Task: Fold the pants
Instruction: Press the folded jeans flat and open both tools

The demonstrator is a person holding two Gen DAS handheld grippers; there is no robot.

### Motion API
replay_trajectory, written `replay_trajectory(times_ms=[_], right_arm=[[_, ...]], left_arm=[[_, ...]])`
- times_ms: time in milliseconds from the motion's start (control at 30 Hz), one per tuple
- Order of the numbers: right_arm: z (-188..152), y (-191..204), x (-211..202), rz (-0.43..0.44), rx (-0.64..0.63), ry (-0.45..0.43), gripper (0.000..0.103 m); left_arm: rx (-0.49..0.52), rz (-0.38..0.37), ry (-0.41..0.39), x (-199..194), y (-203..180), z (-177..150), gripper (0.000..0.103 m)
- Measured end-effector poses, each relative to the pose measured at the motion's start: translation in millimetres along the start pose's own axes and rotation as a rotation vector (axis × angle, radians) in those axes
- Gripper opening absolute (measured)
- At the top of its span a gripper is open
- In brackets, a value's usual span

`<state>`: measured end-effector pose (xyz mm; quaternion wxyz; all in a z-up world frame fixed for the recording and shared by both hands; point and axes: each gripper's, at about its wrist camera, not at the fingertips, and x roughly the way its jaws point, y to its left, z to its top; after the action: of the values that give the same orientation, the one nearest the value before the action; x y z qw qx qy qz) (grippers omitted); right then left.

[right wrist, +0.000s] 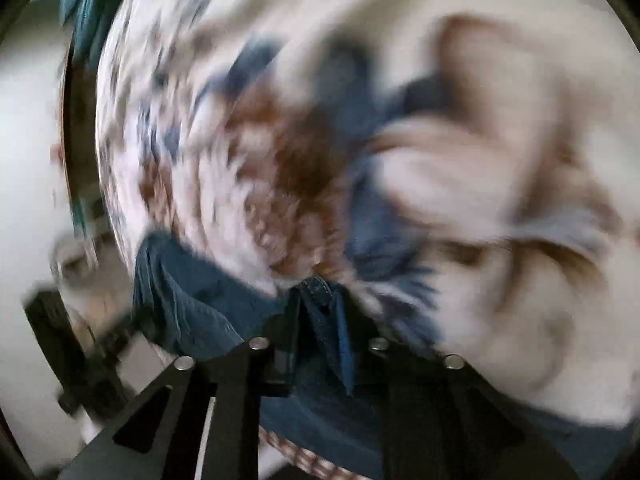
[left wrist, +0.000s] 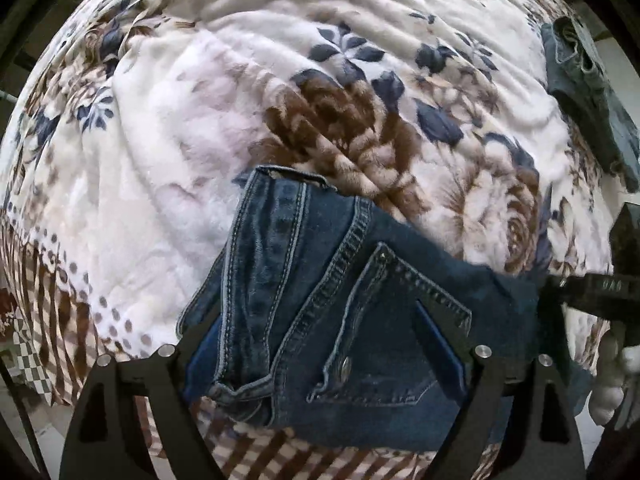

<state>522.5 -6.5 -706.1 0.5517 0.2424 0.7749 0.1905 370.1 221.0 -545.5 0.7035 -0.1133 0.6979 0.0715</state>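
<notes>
right tool [right wrist: 320,320] pinches jeans [left wrist: 340,300]; view blurred. left tool [left wrist: 320,360] wide, fingertips hidden.

Dark blue denim pants [left wrist: 340,308], pale contrast stitching along every seam. Waist end bunched and folded over on itself, seat side up: back pocket [left wrist: 396,332] in plain sight, tilted, a metal rivet at its lower corner. Waistband edge [left wrist: 288,178] rumpled, a belt loop standing up from it. Lower portion hanging off the near edge. From the right wrist view, badly smeared by motion: a narrow fold of the same denim [right wrist: 320,300] standing upright, more cloth trailing off leftward.
</notes>
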Motion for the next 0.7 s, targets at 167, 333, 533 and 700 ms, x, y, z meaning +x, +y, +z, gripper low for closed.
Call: replay_trajectory(times_ms=[167,333,533,700], right_arm=[[-3,-28,5,0.112,0.112,-0.053,0.004],[-13,-21,-38,0.097,0.014,-0.109,0.018],[-68,-60,-128,-0.045,-0.038,-0.333,0.081],[-91,-68,-97,-0.176,-0.251,-0.142,0.077]], left_arm=[[-0.026,0.032,0.048,14,12,-4,0.089],[-0.095,-0.025,0.009,-12,30,-14,0.089],[-0.075,-0.07,-0.083,-41,1,-35,0.096],[0.007,-0.037,-0.131,-29,-53,-32,0.101]])
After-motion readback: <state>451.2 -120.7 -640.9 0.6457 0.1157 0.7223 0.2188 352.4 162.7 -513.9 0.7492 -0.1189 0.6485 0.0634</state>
